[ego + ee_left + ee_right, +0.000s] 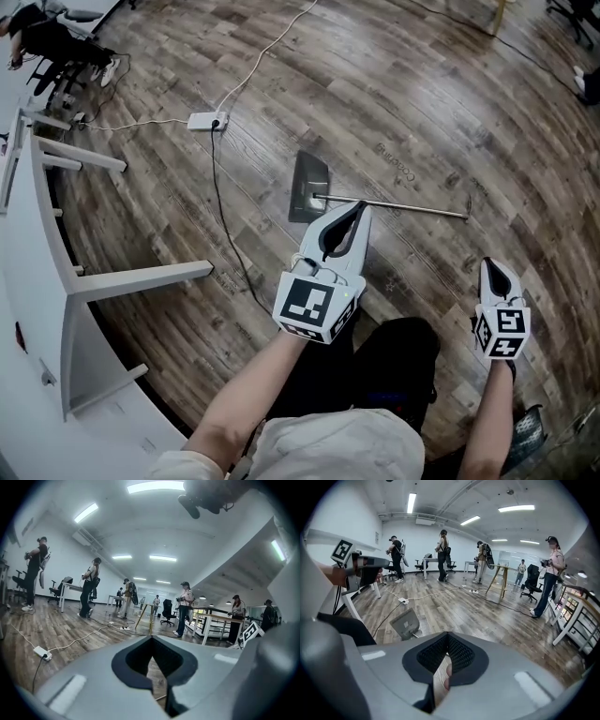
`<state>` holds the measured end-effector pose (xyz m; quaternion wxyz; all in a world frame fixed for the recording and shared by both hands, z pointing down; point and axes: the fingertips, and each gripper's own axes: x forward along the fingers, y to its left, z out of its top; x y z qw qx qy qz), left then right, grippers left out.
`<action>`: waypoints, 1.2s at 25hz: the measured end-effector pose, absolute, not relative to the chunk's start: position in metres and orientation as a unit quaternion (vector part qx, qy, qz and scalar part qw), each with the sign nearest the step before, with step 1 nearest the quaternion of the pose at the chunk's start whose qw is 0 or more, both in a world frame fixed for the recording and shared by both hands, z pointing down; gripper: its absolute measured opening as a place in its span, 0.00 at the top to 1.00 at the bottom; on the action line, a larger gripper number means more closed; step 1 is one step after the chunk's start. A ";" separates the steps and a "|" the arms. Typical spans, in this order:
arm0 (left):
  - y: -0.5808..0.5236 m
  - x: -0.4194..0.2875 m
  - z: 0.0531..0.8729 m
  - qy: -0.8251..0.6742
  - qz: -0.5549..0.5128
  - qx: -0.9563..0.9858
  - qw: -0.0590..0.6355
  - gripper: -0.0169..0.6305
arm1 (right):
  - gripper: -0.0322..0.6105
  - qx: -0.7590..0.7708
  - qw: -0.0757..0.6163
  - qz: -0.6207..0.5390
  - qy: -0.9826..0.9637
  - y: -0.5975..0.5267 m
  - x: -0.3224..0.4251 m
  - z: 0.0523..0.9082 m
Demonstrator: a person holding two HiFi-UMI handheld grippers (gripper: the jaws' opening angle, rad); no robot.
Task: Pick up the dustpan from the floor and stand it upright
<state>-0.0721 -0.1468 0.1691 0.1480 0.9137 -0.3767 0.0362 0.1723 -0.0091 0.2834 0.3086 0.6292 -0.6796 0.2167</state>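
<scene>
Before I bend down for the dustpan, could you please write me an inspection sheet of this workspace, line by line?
Surface: wood-plank floor.
Job's things: dustpan lies flat on the floor, its long handle pointing right; not yet upright.
Clutter: white power strip on the floor beyond the pan.
Grippers: left gripper shut, holding nothing, held over the handle; right gripper shut, holding nothing, off to the right.
Cables: white cable and black cable run from the strip; the black one passes left of the pan.
Surroundings: white table frame at left; other people standing farther off.
</scene>
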 end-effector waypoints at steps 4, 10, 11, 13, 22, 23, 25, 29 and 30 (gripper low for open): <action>-0.166 -0.069 0.214 -0.390 0.021 0.910 0.135 0.97 | 0.91 0.625 0.309 0.211 -0.686 -0.024 0.179 0.349; -0.193 -0.045 0.260 -0.398 0.006 0.910 0.113 0.97 | 0.91 0.608 0.332 0.187 -0.696 -0.058 0.188 0.437; -0.194 -0.039 0.266 -0.396 0.006 0.912 0.109 0.97 | 0.91 0.603 0.339 0.185 -0.698 -0.062 0.190 0.451; -0.198 -0.031 0.277 -0.392 0.005 0.915 0.098 0.97 | 0.91 0.587 0.358 0.179 -0.703 -0.070 0.191 0.481; -0.205 -0.021 0.307 -0.386 0.012 0.918 0.086 0.97 | 0.91 0.547 0.407 0.159 -0.714 -0.092 0.190 0.567; -0.207 -0.022 0.309 -0.390 0.013 0.917 0.085 0.97 | 0.91 0.546 0.408 0.158 -0.715 -0.096 0.190 0.573; -0.210 -0.023 0.311 -0.396 0.010 0.914 0.087 0.97 | 0.91 0.542 0.413 0.158 -0.715 -0.102 0.189 0.583; -0.213 -0.023 0.318 -0.392 0.007 0.915 0.092 0.97 | 0.88 0.517 0.441 0.160 -0.716 -0.107 0.184 0.612; -0.212 -0.026 0.323 -0.392 0.009 0.915 0.099 0.97 | 0.86 0.505 0.452 0.158 -0.718 -0.106 0.180 0.622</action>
